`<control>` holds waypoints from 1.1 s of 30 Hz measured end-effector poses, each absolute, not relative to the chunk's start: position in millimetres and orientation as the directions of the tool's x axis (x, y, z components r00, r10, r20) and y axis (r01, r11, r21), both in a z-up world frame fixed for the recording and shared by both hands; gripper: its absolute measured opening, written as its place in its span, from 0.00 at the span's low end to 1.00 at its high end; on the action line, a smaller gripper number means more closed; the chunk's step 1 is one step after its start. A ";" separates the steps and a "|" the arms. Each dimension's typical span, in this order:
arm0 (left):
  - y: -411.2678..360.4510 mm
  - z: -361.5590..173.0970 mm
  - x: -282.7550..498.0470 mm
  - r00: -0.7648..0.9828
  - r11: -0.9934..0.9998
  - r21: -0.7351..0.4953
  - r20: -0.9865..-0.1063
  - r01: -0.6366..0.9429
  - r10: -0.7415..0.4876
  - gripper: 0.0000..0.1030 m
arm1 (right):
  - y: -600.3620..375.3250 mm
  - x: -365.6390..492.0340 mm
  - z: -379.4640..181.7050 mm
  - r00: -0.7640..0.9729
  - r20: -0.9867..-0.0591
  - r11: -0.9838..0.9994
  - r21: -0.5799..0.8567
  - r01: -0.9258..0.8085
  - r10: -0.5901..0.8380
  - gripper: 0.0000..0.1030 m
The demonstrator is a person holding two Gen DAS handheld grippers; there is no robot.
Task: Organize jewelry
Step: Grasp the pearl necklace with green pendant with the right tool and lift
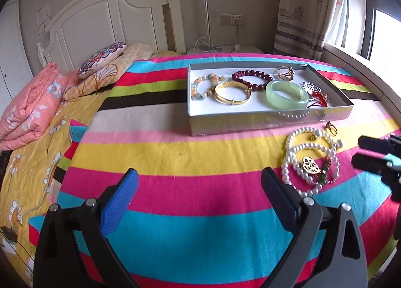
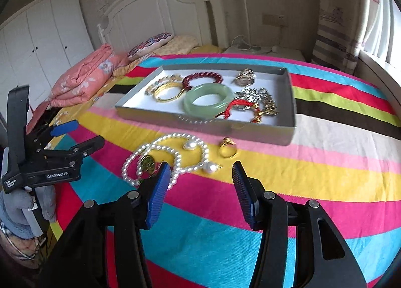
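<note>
A grey tray (image 1: 265,125) (image 2: 200,129) with a white floor lies on the striped bedspread. It holds a gold bangle (image 1: 231,92), a dark red bead bracelet (image 1: 252,79), a green jade bangle (image 1: 287,95) (image 2: 209,99) and other pieces. In front of it lie a pearl necklace (image 1: 300,152) (image 2: 160,147) with a gold leaf pendant (image 1: 310,165), and a gold ring (image 1: 332,127) (image 2: 228,150). My left gripper (image 1: 199,177) (image 2: 86,134) stands wide open over bare cloth, left of the pearls. My right gripper (image 2: 200,166) (image 1: 358,150) is open and empty, just short of the pearls.
A folded pink quilt (image 1: 30,110) and pillows (image 1: 100,60) lie at the left by the white headboard. A nightstand (image 1: 225,50) stands beyond the bed, a window sill (image 1: 351,62) runs on the right. A gloved hand (image 2: 17,200) holds the left gripper.
</note>
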State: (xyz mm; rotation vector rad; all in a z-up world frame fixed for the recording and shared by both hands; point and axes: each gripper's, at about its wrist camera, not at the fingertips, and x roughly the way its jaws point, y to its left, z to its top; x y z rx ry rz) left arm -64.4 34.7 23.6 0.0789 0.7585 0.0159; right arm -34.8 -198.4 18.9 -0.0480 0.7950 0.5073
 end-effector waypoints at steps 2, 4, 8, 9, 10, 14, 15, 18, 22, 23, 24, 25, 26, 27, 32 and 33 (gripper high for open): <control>40.6 24.8 -68.3 0.739 0.999 0.037 -0.674 0.021 0.009 0.94 | -186.9 -39.9 12.4 0.563 -0.713 0.868 0.131 -0.479 0.418 0.48; 44.9 24.3 -68.4 0.739 1.000 0.005 -0.673 0.029 -0.018 0.94 | -180.7 -43.2 8.0 0.546 -0.725 0.860 0.124 -0.495 0.419 0.48; 52.5 21.5 -62.3 0.718 0.998 -0.052 -0.694 0.028 -0.057 0.94 | -174.7 -45.2 7.0 0.553 -0.728 0.864 0.110 -0.491 0.406 0.47; 53.7 21.9 -62.0 0.718 0.997 -0.065 -0.693 0.029 -0.066 0.94 | -175.0 -44.6 7.6 0.556 -0.725 0.866 0.112 -0.487 0.406 0.47; 55.1 22.0 -62.2 0.719 0.996 -0.078 -0.691 0.031 -0.076 0.94 | -174.9 -43.7 7.7 0.560 -0.724 0.869 0.111 -0.481 0.402 0.47; 59.1 21.9 -62.9 0.723 0.993 -0.112 -0.683 0.033 -0.101 0.94 | -173.4 -40.5 4.5 0.552 -0.733 0.872 0.116 -0.475 0.398 0.43; 59.5 22.0 -62.7 0.723 0.993 -0.115 -0.683 0.035 -0.104 0.94 | -172.1 -39.8 3.3 0.550 -0.738 0.874 0.110 -0.473 0.391 0.41; 59.0 22.3 -62.7 0.725 0.992 -0.119 -0.679 0.043 -0.113 0.94 | -171.7 -36.5 2.7 0.542 -0.743 0.874 0.120 -0.470 0.393 0.39; 57.2 23.0 -63.8 0.727 0.991 -0.120 -0.675 0.059 -0.125 0.94 | -171.9 -27.7 0.4 0.516 -0.749 0.871 0.163 -0.463 0.415 0.30; 56.8 23.2 -64.3 0.728 0.991 -0.119 -0.674 0.062 -0.127 0.94 | -170.8 -27.2 -0.6 0.513 -0.752 0.871 0.163 -0.463 0.413 0.27; 56.1 23.4 -64.9 0.729 0.991 -0.118 -0.673 0.065 -0.129 0.94 | -170.0 -27.5 -0.5 0.513 -0.751 0.869 0.163 -0.467 0.416 0.19; 55.7 23.4 -64.9 0.728 0.991 -0.118 -0.673 0.069 -0.131 0.94 | -169.2 -28.5 -0.8 0.509 -0.749 0.864 0.166 -0.476 0.424 0.13; 55.7 23.4 -64.7 0.728 0.991 -0.118 -0.673 0.068 -0.130 0.94 | -167.6 -30.7 0.0 0.512 -0.743 0.858 0.162 -0.487 0.431 0.09; 55.8 23.3 -64.3 0.727 0.991 -0.119 -0.674 0.067 -0.130 0.94 | -166.1 -33.9 1.5 0.516 -0.736 0.851 0.156 -0.501 0.438 0.08; 57.8 23.2 -63.7 0.727 0.990 -0.129 -0.674 0.060 -0.132 0.94 | -162.7 -54.1 12.7 0.500 -0.672 0.780 0.193 -0.595 0.547 0.08; 58.2 23.2 -63.9 0.726 0.990 -0.131 -0.675 0.060 -0.133 0.94 | -164.2 -56.6 15.4 0.494 -0.658 0.769 0.211 -0.604 0.569 0.08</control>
